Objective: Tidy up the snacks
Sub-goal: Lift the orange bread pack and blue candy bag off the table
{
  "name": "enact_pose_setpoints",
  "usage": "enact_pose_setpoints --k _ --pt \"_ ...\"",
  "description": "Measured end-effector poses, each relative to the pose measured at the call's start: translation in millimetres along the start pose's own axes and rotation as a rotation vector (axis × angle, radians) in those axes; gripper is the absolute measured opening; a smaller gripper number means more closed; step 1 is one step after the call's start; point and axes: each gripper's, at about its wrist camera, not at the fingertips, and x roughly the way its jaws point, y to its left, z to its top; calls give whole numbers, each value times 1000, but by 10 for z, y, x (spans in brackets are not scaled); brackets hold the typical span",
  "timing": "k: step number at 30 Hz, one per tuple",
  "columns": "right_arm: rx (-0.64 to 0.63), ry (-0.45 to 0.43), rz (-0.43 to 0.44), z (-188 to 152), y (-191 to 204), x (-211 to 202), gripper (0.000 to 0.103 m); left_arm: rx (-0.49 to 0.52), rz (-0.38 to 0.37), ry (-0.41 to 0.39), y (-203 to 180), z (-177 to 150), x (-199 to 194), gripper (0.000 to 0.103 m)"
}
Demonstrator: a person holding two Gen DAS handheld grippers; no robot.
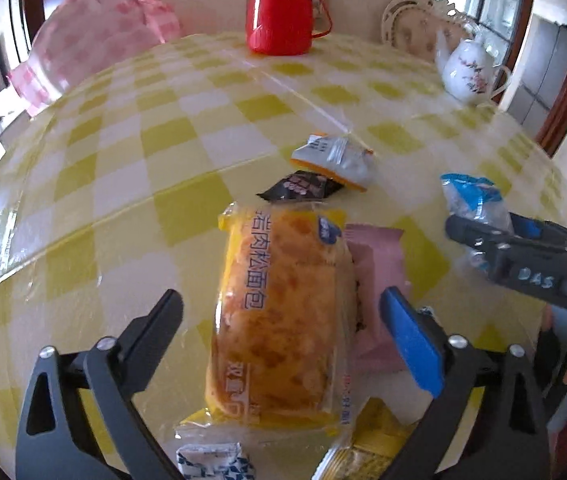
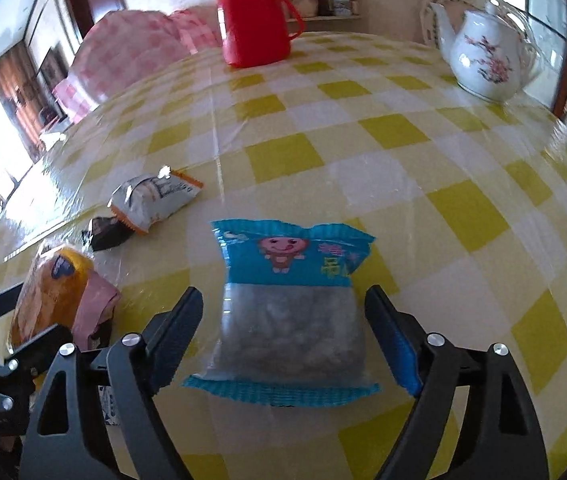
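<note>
Bread pack (image 1: 279, 312) sits between my left gripper (image 1: 283, 316) fingers — jaws wide, pads clear of the wrapper on both sides. Pink packet (image 1: 379, 264) is tucked against its right edge, with a small blue-white packet (image 1: 215, 462) and a yellow packet (image 1: 367, 452) at the near edge. Beyond the bread lie a black packet (image 1: 301, 187) and an orange-edged white packet (image 1: 335, 156), touching. My right gripper (image 2: 283, 332) straddles the blue snack bag (image 2: 289, 308) lying flat on the checked tablecloth (image 2: 443, 168) — fingers wide, not pressing that I can see. Far side: red jug (image 2: 253, 16), lid on, and a white teapot (image 2: 487, 60), lid on; contents hidden.
</note>
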Motion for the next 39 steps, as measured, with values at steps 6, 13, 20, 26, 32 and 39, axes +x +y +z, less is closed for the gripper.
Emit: enact_pose_setpoints --k 6,13,20,26,32,39 --pt "23 6 21 14 -23 -4 81 -30 -3 19 175 -25 17 89" --pt "-43 -7 -54 2 109 25 60 -4 66 9 102 -38 20 53" --pt "-17 -101 -24 -39 -68 -194 50 -88 -10 -37 269 -25 -86 49" --pt "36 -133 43 -117 -116 -394 50 -136 -50 -89 353 -5 -162 49" --pt "58 -153 61 -395 -136 -690 50 -150 -65 -120 355 2 -231 49" --pt "97 -171 85 -871 -259 -1080 50 -100 -43 -187 63 -51 -533 49"
